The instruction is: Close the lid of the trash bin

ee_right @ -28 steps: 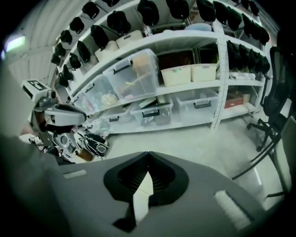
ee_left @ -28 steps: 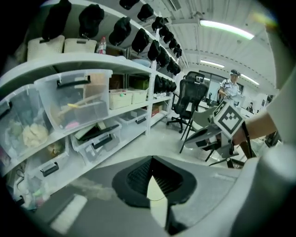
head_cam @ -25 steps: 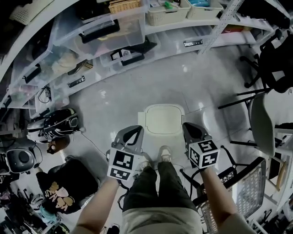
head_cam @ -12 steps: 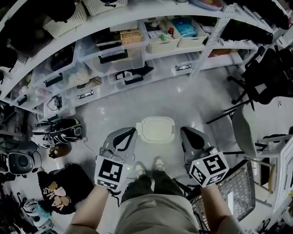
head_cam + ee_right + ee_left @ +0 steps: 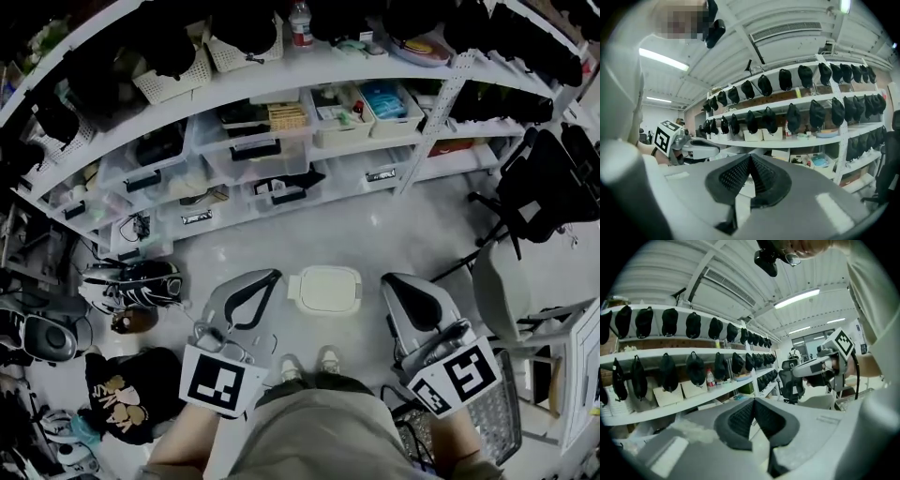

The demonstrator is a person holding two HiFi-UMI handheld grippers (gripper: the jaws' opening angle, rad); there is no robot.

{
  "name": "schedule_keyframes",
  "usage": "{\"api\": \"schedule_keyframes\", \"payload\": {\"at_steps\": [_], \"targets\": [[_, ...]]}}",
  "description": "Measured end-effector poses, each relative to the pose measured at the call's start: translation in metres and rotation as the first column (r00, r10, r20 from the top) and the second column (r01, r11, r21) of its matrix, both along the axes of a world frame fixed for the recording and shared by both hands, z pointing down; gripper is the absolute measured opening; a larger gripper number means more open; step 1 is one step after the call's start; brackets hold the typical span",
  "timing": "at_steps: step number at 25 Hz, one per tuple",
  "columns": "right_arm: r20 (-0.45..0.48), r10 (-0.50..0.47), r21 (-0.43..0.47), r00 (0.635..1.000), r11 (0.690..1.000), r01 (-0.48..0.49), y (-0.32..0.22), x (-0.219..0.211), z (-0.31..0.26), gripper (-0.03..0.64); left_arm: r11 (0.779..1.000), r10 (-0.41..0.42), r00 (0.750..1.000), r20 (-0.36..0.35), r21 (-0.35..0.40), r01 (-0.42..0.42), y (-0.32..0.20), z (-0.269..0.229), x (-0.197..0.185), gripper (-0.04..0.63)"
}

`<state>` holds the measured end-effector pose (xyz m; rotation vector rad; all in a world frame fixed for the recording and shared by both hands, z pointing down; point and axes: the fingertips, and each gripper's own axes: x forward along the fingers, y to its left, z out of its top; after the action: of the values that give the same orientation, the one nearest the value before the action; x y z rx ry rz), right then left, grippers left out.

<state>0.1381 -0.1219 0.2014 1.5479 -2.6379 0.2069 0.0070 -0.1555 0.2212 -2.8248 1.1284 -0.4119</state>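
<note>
The white trash bin [image 5: 325, 289] stands on the floor far below, just ahead of the person's shoes, with its lid lying flat and closed. My left gripper [image 5: 262, 277] is held high to the left of it, shut and holding nothing. My right gripper [image 5: 398, 281] is held high to the right, also shut and holding nothing. In the left gripper view the left gripper [image 5: 753, 401] has its pads meeting, and it points nearly level at the shelves. The right gripper [image 5: 750, 157] shows the same in its own view. Neither gripper is near the bin.
White shelving [image 5: 281, 150] with clear storage boxes and baskets curves across the back. Rows of black caps [image 5: 811, 112] hang on its upper levels. A black office chair [image 5: 544, 187] and a wire basket [image 5: 506, 412] stand at the right. A helmet [image 5: 136, 281] and a black shirt [image 5: 122, 389] lie at the left.
Both grippers have risen well above the bin and tipped from pointing down towards level. The head view has lifted too, so the bin looks smaller and more shelving shows.
</note>
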Motion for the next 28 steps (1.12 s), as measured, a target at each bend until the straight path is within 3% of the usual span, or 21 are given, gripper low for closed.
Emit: {"api": "schedule_keyframes", "payload": {"at_steps": [10, 28], "targets": [[-0.038, -0.088, 0.127, 0.995, 0.988, 0.092, 0.026, -0.016, -0.060, 0.003, 0.993, -0.092, 0.995, -0.036, 0.067, 0.095, 0.026, -0.043, -0.025, 0.002], [-0.053, -0.116, 0.126, 0.992, 0.985, 0.122, 0.022, -0.027, -0.062, 0.003, 0.992, -0.101, 0.994, -0.033, 0.077, 0.104, 0.030, -0.051, -0.031, 0.002]]}}
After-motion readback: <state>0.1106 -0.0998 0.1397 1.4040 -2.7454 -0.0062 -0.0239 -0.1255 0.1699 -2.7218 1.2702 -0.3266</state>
